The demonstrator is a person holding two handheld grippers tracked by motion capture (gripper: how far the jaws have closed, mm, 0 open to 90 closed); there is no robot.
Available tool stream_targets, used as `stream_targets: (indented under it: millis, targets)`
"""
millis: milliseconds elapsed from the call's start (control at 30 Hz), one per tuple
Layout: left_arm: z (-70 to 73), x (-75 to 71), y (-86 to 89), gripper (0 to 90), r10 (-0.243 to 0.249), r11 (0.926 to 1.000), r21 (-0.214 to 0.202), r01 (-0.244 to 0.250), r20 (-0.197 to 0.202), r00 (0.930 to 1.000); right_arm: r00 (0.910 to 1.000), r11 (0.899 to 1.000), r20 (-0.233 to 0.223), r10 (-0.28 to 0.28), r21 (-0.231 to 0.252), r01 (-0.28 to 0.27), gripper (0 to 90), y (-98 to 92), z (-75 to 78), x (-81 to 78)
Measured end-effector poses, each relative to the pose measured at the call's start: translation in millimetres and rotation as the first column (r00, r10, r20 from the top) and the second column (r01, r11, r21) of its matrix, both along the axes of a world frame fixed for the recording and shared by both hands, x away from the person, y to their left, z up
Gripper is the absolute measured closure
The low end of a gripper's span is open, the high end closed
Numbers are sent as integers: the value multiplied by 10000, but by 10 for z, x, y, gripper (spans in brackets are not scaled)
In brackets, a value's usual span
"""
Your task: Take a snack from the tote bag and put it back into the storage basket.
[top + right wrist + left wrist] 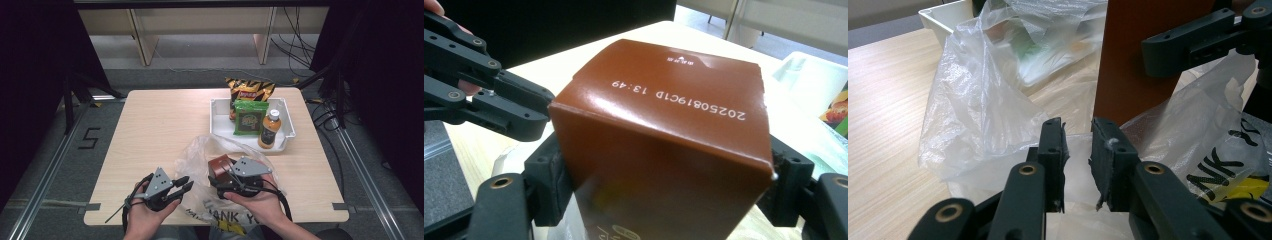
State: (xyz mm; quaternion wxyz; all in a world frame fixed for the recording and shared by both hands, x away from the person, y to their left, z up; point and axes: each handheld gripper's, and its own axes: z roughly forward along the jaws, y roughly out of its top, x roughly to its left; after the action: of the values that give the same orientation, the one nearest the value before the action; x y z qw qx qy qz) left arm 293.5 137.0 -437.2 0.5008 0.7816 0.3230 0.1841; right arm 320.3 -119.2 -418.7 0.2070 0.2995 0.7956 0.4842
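Where the wooden table [160, 125] reaches toward one o'clock, a white tray [218, 120] holds an orange-and-black chip bag [248, 90] at its far end, a green snack packet [249, 118] in the middle, and an orange drink bottle [270, 130] standing at the tray's four o'clock corner. Just beside the tray, toward seven o'clock, a clear plastic bag [200, 155] lies crumpled on the table near the person's hands. The right gripper [227, 175] clamps a brown box [221, 166] over that bag, a jaw pressed against each side of the carton. The left gripper [182, 184] sits at the box's nine o'clock, its jaws a little apart with bag film between them, though contact cannot be told. From the right gripper view, the box [664, 145] shows a printed code, 20250819C1D 13:49, upside down on its top face. From the left gripper view, black lettering and a yellow patch show on the bag [978, 120] at four o'clock, and the box [1133, 55] rises behind the film.
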Motion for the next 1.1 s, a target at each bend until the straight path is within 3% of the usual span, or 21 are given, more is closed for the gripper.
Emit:
stream_targets:
  millis: [33,67,100,167,367,467,567,600,633,833,867,1000,1033,1100]
  targets:
    - [0,-1,-1,745,-1,10000,2,1,-12,10000,10000,10000,-27,5,30,-5,252,2,1,-1]
    - [-1,-3,-2,745,-9,10000,2,9,-19,10000,9999,9985,35,-156,527,154,250,33,-10,-1]
    - [-1,-4,-4,745,-10,10000,7,10,-15,10000,9996,9998,257,139,137,-142,249,11,-11,18]
    - [-6,-10,-9,746,80,10000,-37,-80,-90,9999,9997,9997,-104,242,52,-242,252,-2,5,12]
    - [-31,-4,-20,746,-49,10000,-25,49,-142,9999,10000,9997,-65,-34,248,35,270,-13,-9,14]
    - [-33,-6,-23,745,-41,10000,-33,41,-156,9999,9998,9994,-207,59,341,-52,329,-41,1,9]
    - [-29,-11,-22,743,-1,10000,6,1,-158,9999,9999,9995,-60,87,300,-86,349,-65,4,15]
    - [-29,-11,-21,743,5,10000,22,-4,-165,9999,9996,9984,-295,-51,557,67,353,-44,0,-5]
    - [-29,-11,-20,742,7,10000,21,-6,-170,9999,9999,9988,-85,129,465,-125,355,-61,-4,20]
    - [-42,-7,-25,737,17,9999,-113,-20,-253,9997,9999,9993,-6,141,335,-141,370,-71,-2,27]
    - [-39,-8,-22,736,16,10000,-44,-17,-235,9997,9995,9992,-224,210,337,-202,372,-72,5,6]
    - [-43,-2,-12,733,14,10000,4,-14,-189,9998,9993,9991,-225,299,296,-292,381,-105,13,17]
    - [-46,-4,-12,731,74,10000,-3,-74,-221,9997,9993,9989,-36,385,261,-384,381,-119,15,37]
    - [-50,-1,-12,728,59,10000,-11,-60,-238,9997,9986,9986,-280,444,286,-436,382,-135,21,34]
